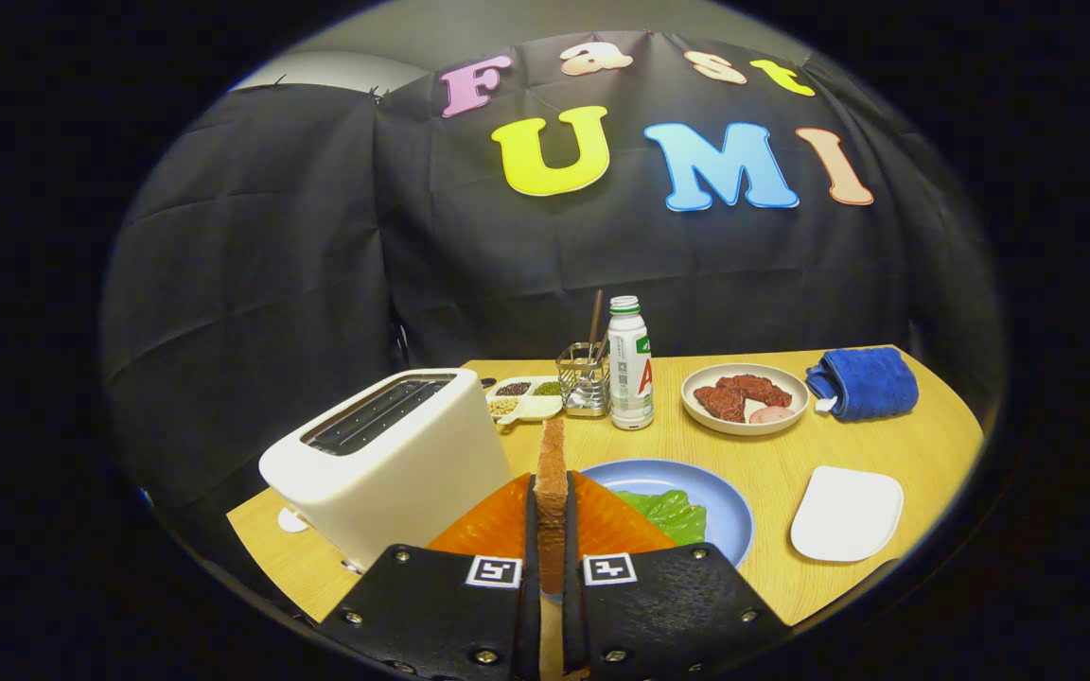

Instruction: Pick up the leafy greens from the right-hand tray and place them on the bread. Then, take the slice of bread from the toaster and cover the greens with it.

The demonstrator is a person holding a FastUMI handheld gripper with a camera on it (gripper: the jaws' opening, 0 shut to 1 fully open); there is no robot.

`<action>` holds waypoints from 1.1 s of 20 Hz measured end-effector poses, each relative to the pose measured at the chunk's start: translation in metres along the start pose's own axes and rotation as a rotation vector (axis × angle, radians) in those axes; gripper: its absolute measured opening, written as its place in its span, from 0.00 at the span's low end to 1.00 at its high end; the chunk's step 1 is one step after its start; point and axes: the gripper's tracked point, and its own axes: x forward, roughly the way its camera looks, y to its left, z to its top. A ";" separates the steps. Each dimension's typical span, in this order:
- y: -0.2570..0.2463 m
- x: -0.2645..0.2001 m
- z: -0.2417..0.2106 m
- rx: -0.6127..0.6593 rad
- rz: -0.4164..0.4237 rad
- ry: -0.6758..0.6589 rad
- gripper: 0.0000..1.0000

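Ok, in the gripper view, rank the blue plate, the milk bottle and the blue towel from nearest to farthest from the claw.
The claw is shut on the bread slice.
1. Blue plate: just ahead, under the greens.
2. Milk bottle: beyond the plate, mid-table.
3. Blue towel: far right corner, past the meat plate.

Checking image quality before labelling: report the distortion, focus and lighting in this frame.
Gripper view: strong fisheye bending, so the table edge curves; focus is sharp on the bread slice gripped edge-on in the gripper, and on the toaster; lighting is even with soft shadows; mild sheen on the blue plate beside the greens.
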 end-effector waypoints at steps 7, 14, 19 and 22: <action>-0.031 0.003 -0.006 -0.059 -0.061 0.021 0.19; -0.051 0.000 0.006 -0.113 -0.120 -0.030 0.30; -0.062 -0.003 0.008 -0.115 -0.134 -0.037 0.30; -0.075 -0.007 0.010 -0.116 -0.150 -0.053 0.30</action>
